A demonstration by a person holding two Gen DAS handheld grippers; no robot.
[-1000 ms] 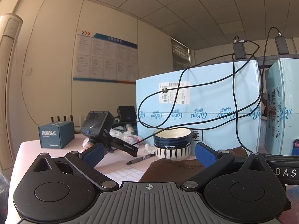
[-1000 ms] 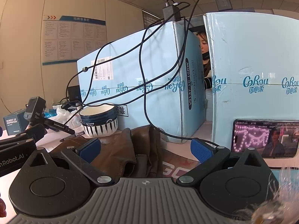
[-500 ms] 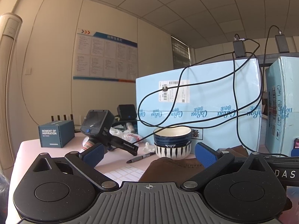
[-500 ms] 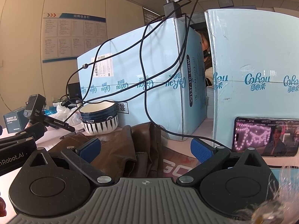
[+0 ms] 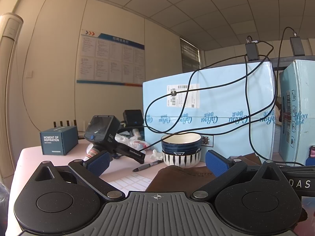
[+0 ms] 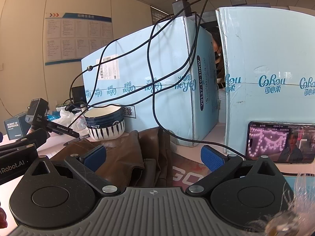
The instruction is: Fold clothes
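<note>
A brown garment [image 6: 126,153] lies crumpled on the pale pink table, with folds and a seam showing. In the left wrist view its near edge [image 5: 177,179] shows between my fingers. My left gripper [image 5: 157,162] is open and empty, held above the garment's left edge. My right gripper [image 6: 153,155] is open and empty, held just above the garment's middle. The left gripper's body [image 6: 17,157] shows at the left of the right wrist view.
Two stacked bowls [image 5: 181,149] stand beyond the garment, with a pen [image 5: 147,166] and a spare gripper [image 5: 106,135] to their left. Large light-blue boxes [image 6: 149,82] with black cables draped over them stand behind. A phone [image 6: 281,143] leans on the right box. A small blue box [image 5: 58,140] sits far left.
Both grippers have risen or tilted slightly, so the scene sits a little lower in view. The garment has not moved. Both stay open.
</note>
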